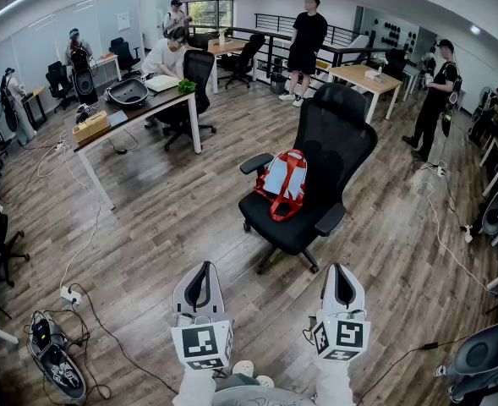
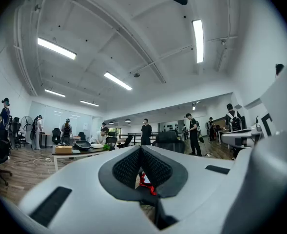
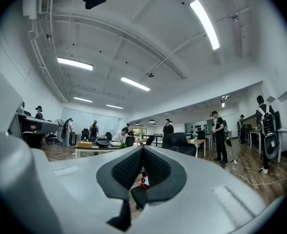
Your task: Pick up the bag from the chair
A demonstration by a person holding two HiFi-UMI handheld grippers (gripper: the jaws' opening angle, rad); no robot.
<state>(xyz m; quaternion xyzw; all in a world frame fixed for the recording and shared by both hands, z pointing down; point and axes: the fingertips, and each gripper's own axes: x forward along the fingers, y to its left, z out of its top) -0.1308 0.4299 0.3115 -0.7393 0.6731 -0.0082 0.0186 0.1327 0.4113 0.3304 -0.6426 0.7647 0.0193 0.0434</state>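
**Inspector:** Position of the bag?

**Assessor:** The red and pale grey bag (image 1: 284, 183) sits upright on the seat of the black office chair (image 1: 340, 134). It is next to the armrest on the head view's left, and its red straps hang toward the front of the seat.

**Inspector:** Left claw?

**Assessor:** The left claw (image 1: 201, 269) is clenched, tips together, with nothing gripped. It is held level and is well apart from the chair.

**Inspector:** Right claw?

**Assessor:** The right claw (image 1: 342, 271) is likewise clenched and empty. It is level, sits beside the left claw and points toward the chair.

**Inspector:** Surroundings?

**Assessor:** The chair stands on a wood floor (image 1: 172, 218). A worktop (image 1: 143, 108) stands to the left, and a person in black (image 1: 304, 45) stands beyond.
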